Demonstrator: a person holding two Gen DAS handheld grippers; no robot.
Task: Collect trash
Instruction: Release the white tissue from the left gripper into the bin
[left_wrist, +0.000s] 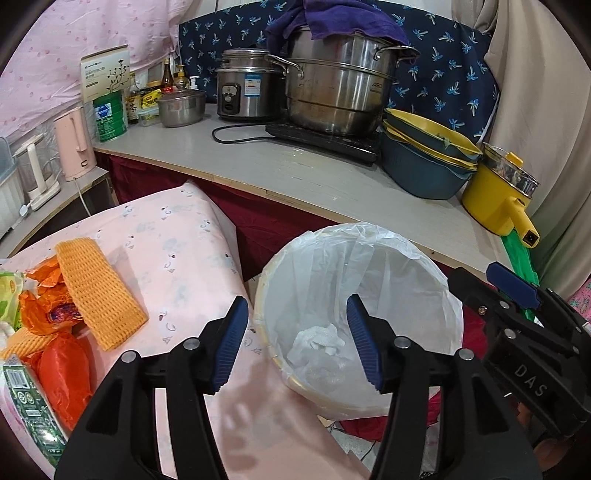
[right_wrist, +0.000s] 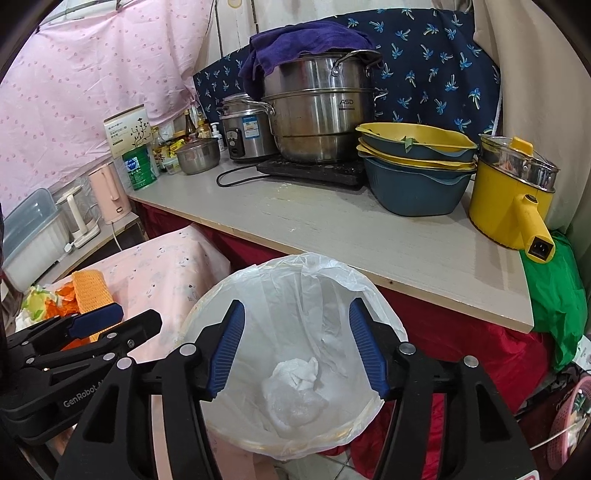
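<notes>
A round bin (left_wrist: 439, 280) lined with a white plastic bag stands on the floor between the pink-clothed table (left_wrist: 192, 236) and the counter; it also shows in the right wrist view (right_wrist: 207, 306). A crumpled white tissue (left_wrist: 319, 341) (right_wrist: 295, 373) lies at its bottom. My left gripper (left_wrist: 297, 345) is open and empty above the bin's left rim. My right gripper (right_wrist: 297, 349) is open and empty, directly over the bin. Trash lies on the table's left: an orange foam net (left_wrist: 98, 291), orange wrappers (left_wrist: 55, 306), a green packet (left_wrist: 27, 402).
The counter (left_wrist: 280, 166) behind the bin holds a steel steamer pot (left_wrist: 332, 88), rice cooker (left_wrist: 245, 90), stacked yellow-blue bowls (left_wrist: 424, 158) and a yellow electric pot (left_wrist: 498, 199). A green bag (right_wrist: 554, 295) hangs at the right. A pink basket (right_wrist: 569, 424) sits at the lower right.
</notes>
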